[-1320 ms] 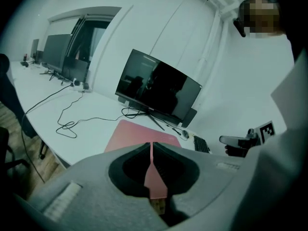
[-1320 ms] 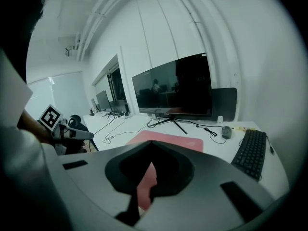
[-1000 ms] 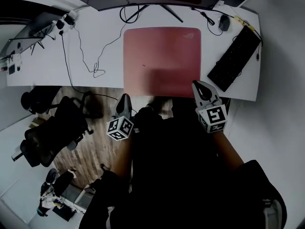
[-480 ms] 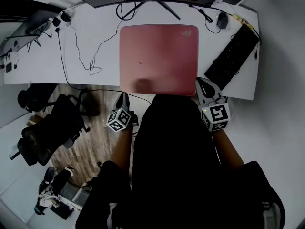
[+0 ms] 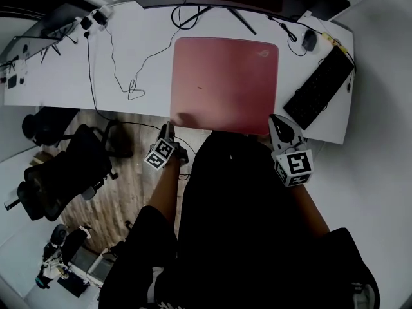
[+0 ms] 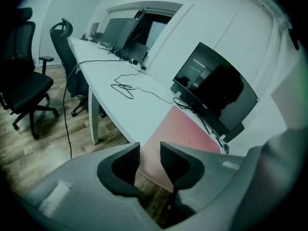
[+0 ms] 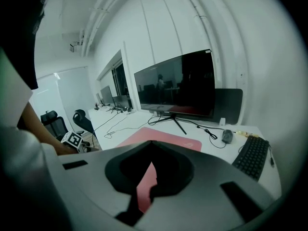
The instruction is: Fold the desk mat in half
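The red desk mat point(image 5: 225, 82) lies flat on the white desk point(image 5: 96, 76), in front of the monitor. My left gripper point(image 5: 170, 129) hovers just off the desk's front edge at the mat's near left corner. Its jaws have just been opening and stand apart in the left gripper view point(image 6: 150, 150); the mat's corner point(image 6: 185, 131) shows through the gap, untouched. My right gripper point(image 5: 275, 118) is at the mat's near right corner. Its tips meet point(image 7: 151, 141) with nothing between them, and the mat point(image 7: 160, 135) lies beyond.
A black keyboard point(image 5: 320, 87) lies slanted to the right of the mat, with a mouse point(image 5: 310, 40) behind it. The monitor stand point(image 5: 212, 11) and loose cables point(image 5: 129, 92) sit behind and left of the mat. An office chair point(image 5: 58, 179) stands on the floor at the left.
My left gripper has sunk and rolled, ending close to the mat's near left corner. The right gripper has stayed at the near right corner.
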`<move>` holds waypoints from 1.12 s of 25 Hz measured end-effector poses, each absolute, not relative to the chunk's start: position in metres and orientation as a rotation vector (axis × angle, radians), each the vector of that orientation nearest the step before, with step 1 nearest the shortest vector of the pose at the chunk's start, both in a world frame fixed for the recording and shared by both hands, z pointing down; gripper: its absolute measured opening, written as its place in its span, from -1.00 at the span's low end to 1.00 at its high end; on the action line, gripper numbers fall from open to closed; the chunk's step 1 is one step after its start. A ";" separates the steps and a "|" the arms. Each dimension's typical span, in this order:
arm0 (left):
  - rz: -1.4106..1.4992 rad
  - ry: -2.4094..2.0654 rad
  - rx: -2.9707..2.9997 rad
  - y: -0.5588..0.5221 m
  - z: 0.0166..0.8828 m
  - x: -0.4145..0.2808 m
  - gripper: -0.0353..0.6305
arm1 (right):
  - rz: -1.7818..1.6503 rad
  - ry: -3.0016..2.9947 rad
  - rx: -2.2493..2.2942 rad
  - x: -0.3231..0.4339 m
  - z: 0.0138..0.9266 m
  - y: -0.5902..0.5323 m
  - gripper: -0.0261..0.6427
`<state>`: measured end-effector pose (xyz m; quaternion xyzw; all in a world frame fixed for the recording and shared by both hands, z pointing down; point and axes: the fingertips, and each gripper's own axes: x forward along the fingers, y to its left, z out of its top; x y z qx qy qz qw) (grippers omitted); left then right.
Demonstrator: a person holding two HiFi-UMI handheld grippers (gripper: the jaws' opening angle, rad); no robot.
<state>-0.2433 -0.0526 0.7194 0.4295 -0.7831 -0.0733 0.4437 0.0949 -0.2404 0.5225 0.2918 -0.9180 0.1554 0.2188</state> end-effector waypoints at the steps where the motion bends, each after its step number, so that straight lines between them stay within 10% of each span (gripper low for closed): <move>1: -0.174 -1.943 1.066 -0.055 0.723 -0.245 -0.50 | 0.420 -2.547 0.797 0.090 0.520 -0.239 -0.92; 20: -0.300 -1.704 1.189 -0.060 0.773 -0.247 -0.33 | 0.320 -2.511 0.693 0.034 0.508 -0.213 -0.92; 28: -0.203 -1.663 1.264 -0.054 0.762 -0.243 -0.66 | 0.295 -2.510 0.693 0.026 0.504 -0.209 -0.92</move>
